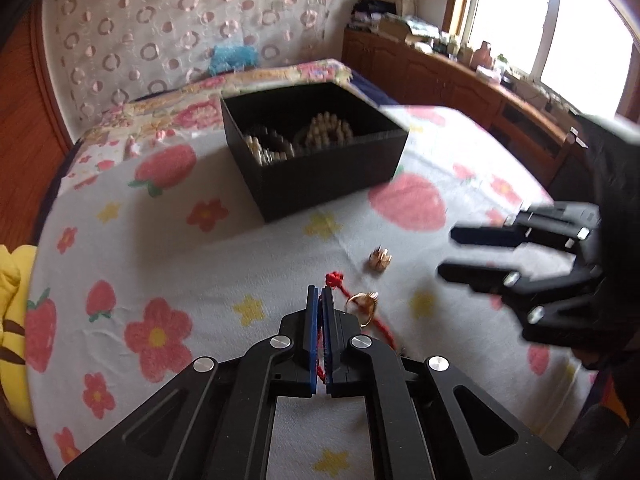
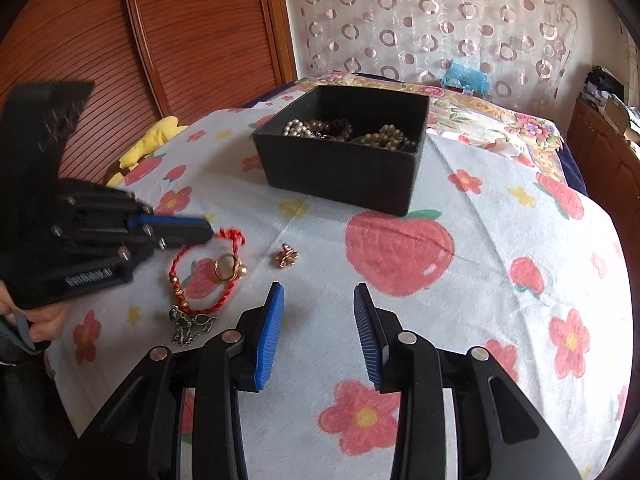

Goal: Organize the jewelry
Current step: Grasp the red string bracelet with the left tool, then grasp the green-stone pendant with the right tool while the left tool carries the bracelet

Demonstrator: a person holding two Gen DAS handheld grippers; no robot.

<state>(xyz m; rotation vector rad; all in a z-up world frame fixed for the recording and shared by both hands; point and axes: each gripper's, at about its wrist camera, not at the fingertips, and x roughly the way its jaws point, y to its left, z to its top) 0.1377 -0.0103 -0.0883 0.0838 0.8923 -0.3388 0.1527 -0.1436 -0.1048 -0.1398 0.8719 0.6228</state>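
Red cord bracelet pinched in left gripper; right gripper released. Two rings, one box at twelve o'clock.
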